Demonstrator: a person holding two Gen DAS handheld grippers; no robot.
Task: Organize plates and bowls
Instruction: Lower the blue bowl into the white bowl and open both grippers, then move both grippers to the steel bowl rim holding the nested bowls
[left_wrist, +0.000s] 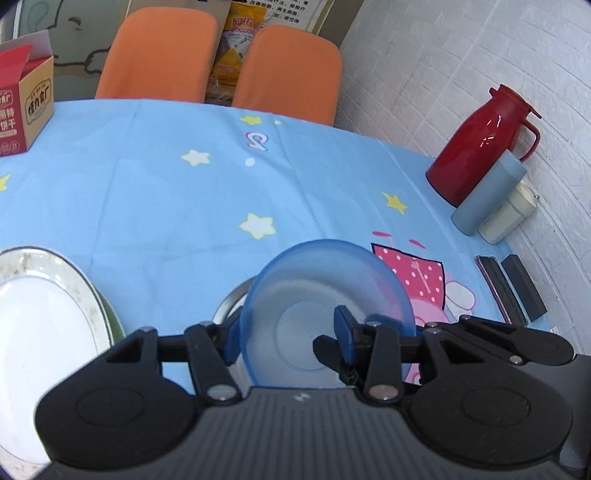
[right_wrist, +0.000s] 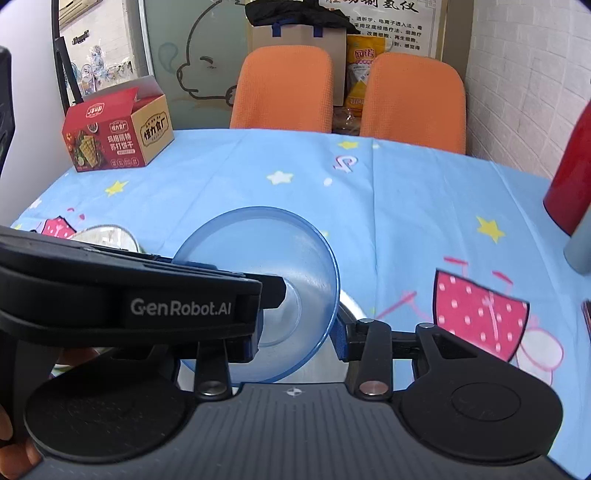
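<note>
Clamping the tilted blue bowl by its rim, the left claw holds it just above a steel bowl on the desk. The right claw straddles the bowl's other side, pads apparently apart. A one-sided pinch could let the bowl swing or slip, clattering into the steel bowl or nearby white plate.

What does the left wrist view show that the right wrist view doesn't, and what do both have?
Only the left wrist view: the white plate, the whole red thermos and two dark flat items near the wall. Only the right wrist view: the whole biscuit box and the left gripper's body seen from the side. Both: the blue bowl, gripped on its rim by the left gripper, a metal bowl beneath it, and two orange chairs.
</note>
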